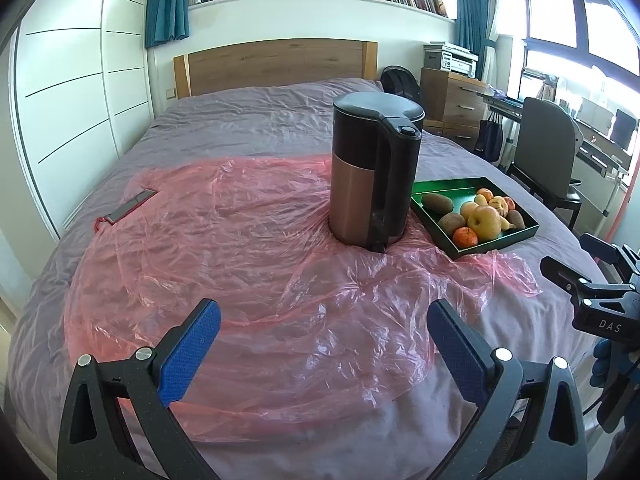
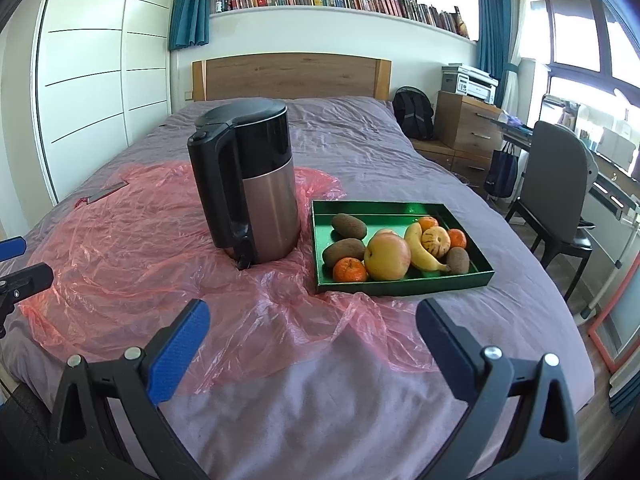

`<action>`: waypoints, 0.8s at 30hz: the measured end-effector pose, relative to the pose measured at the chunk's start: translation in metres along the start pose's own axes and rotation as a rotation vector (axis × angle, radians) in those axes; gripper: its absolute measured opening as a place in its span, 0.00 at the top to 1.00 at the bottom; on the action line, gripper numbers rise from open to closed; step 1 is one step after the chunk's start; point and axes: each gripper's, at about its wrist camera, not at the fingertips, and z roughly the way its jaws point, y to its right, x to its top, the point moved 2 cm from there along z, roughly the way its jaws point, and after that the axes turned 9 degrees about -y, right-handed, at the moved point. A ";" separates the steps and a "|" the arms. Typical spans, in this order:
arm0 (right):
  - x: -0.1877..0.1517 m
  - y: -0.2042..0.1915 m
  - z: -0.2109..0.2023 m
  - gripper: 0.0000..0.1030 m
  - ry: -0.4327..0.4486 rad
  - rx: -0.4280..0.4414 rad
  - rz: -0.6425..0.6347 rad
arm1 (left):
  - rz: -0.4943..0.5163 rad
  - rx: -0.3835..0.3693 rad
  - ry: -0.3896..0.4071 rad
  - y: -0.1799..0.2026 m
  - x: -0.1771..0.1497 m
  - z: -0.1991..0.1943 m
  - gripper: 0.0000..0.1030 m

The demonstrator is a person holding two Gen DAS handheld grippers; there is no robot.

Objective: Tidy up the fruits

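A green tray [image 2: 360, 211] [image 1: 444, 188] lies on the bed and holds several fruits: a yellow-red apple [image 2: 387, 257] [image 1: 485, 222], a banana [image 2: 422, 252], kiwis [image 2: 349, 226], tangerines [image 2: 349, 271] [image 1: 465, 237] and a striped pale fruit [image 2: 436, 241]. My right gripper [image 2: 312, 316] hovers open over the bedspread, short of the tray's near edge, with nothing between its blue pads. My left gripper [image 1: 323, 318] is open above the pink plastic sheet [image 1: 240, 240], well to the left of the tray. The right gripper's black body shows at the right edge of the left wrist view.
A tall black and copper kettle [image 2: 250, 184] [image 1: 374, 168] stands on the plastic sheet, just left of the tray. A phone-like slab [image 1: 130, 206] lies at the sheet's far left. A chair [image 2: 556, 196], a drawer unit and a desk stand right of the bed.
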 end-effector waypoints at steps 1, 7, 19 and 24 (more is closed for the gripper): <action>0.000 0.001 0.000 0.00 0.000 0.000 0.002 | 0.001 0.003 0.001 0.000 0.000 0.000 0.01; -0.001 0.003 -0.001 0.00 0.000 -0.001 0.004 | 0.005 0.003 0.004 0.001 -0.001 -0.001 0.01; -0.002 0.005 0.002 0.00 -0.011 -0.005 0.009 | 0.003 -0.006 0.003 0.001 -0.001 -0.001 0.01; -0.003 0.006 0.003 0.00 -0.016 -0.007 0.016 | 0.003 -0.007 0.004 0.001 -0.001 -0.002 0.01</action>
